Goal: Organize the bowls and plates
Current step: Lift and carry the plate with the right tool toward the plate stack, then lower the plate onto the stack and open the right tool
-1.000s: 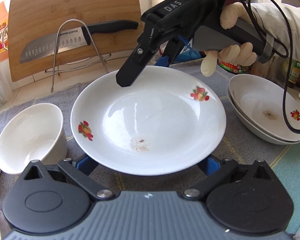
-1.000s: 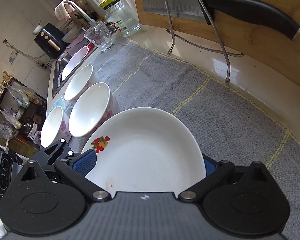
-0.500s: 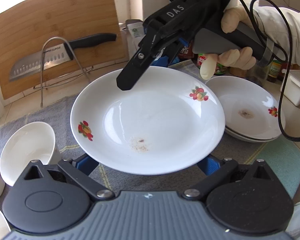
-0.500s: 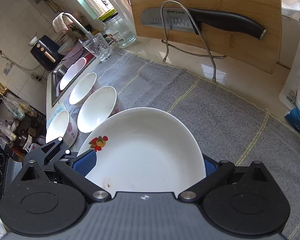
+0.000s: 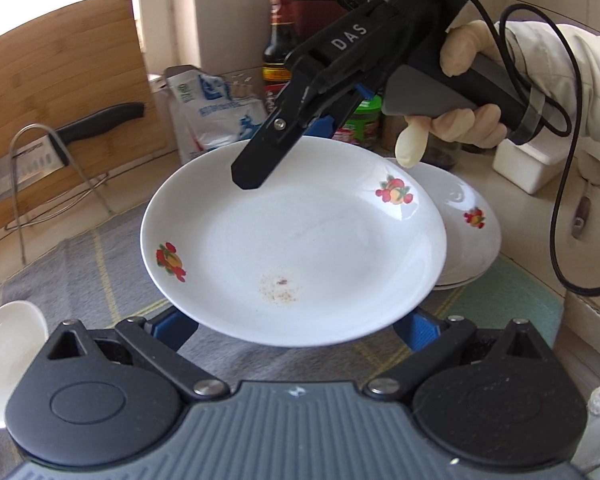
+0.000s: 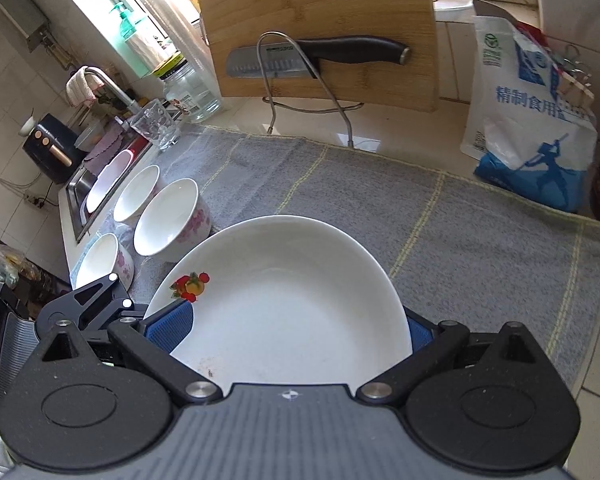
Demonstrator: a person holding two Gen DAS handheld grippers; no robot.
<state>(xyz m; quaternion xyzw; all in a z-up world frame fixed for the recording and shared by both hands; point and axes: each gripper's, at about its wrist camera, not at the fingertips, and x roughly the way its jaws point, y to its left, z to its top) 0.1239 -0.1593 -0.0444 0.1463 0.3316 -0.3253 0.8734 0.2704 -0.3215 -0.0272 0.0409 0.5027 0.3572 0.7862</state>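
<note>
From the left wrist, "DAS" is printed in white on the right gripper [image 5: 300,148], whose fingers pinch the far rim of the plate [image 5: 296,240]; the near rim lies between the blue pads of the left gripper [image 5: 296,330], which stands spread wide, and whether those pads touch the plate I cannot tell. The plate, with fruit prints and a brown speck patch, is held above the grey mat [image 5: 80,272]. Since a second ago the view has swung right: the plate stack [image 5: 472,232] now sits partly under the held plate's right edge, a salt bag [image 5: 212,116] and a dark bottle [image 5: 278,48] have come into sight, and the knife [image 5: 60,140] and board [image 5: 60,64] have slid toward the left edge. From the right wrist, the knife [image 6: 316,58] reads "SUPOR", and the salt bag [image 6: 532,120] at the bench's back right bears Chinese print. The plate [image 6: 284,304] is clamped between the blue pads, above the mat's [image 6: 460,224] near edge. Four bowls [image 6: 168,216] stand along the mat's left edge by the sink; the bag is newly in view.
</note>
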